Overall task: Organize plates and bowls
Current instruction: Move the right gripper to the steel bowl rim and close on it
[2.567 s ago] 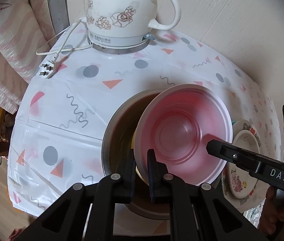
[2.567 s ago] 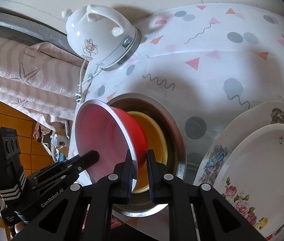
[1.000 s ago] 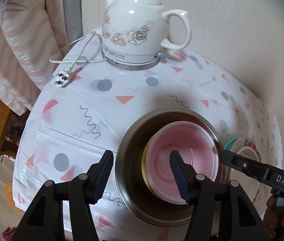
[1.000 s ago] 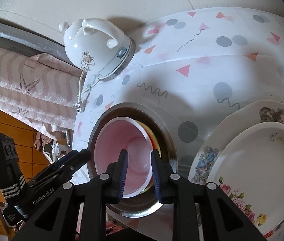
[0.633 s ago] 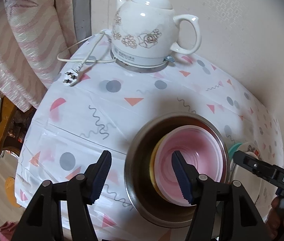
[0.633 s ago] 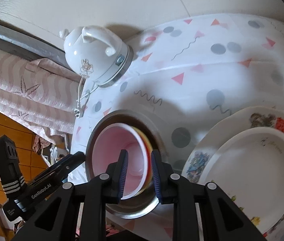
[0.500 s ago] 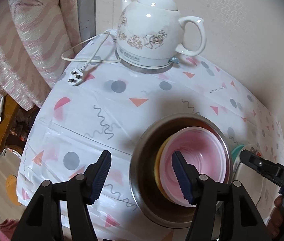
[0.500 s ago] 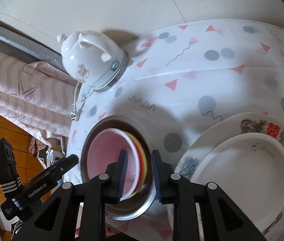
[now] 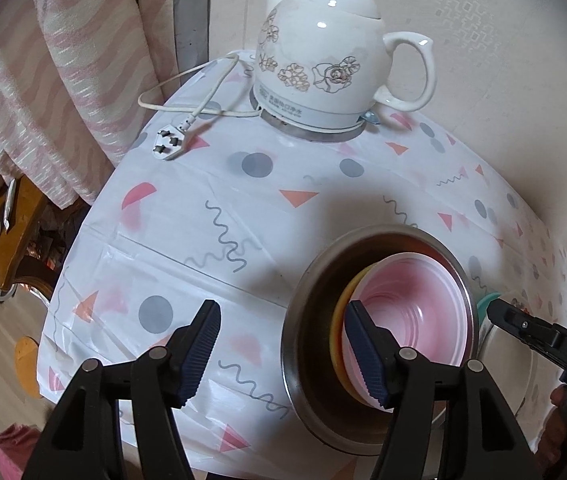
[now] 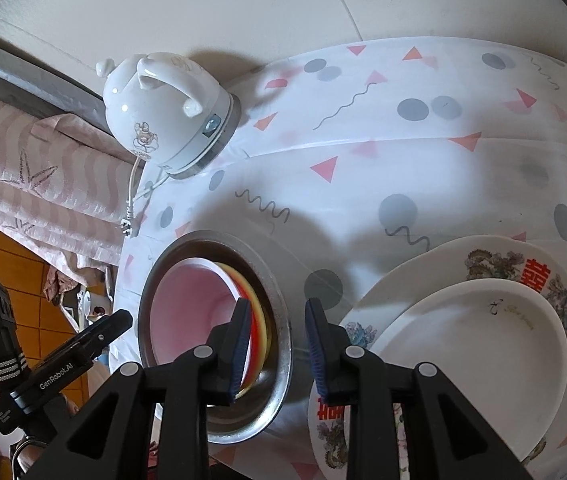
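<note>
Pink plastic, the bowl (image 9: 411, 312) now sits nested on a yellow bowl (image 9: 341, 320) inside the steel basin (image 9: 303, 332), lower right of the left view; both jaws have just been opening and hold nothing, so the left gripper (image 9: 283, 350) and right gripper (image 10: 277, 344) have released it. Stacked plates (image 10: 483, 332) lie further right.

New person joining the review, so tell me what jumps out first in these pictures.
The pink bowl nested in a yellow bowl inside the steel bowl, near the table's front edge. Behind it, a white floral kettle stands by the wall, its plug lying loose. Right of the bowls sits a stack of decorated plates.
</note>
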`<move>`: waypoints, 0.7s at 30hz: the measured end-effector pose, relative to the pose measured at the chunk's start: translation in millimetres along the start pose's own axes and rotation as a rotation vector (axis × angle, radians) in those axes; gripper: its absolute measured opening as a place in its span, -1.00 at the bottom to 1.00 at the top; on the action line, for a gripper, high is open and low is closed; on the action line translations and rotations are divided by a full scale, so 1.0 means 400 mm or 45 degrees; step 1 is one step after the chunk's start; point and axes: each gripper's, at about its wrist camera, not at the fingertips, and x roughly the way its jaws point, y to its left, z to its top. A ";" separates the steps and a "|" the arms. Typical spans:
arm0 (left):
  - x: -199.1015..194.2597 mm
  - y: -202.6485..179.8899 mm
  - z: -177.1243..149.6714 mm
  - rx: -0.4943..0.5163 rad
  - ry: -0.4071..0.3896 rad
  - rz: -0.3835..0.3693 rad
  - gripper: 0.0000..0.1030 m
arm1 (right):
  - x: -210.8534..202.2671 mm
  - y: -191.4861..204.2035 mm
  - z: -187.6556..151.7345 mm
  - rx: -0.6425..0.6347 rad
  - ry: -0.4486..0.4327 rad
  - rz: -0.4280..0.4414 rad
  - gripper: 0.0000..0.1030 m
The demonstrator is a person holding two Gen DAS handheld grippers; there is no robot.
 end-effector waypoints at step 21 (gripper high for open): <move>0.024 0.061 -0.043 -0.060 0.088 -0.040 0.38 | 0.042 0.019 0.007 -0.180 0.137 -0.093 -0.42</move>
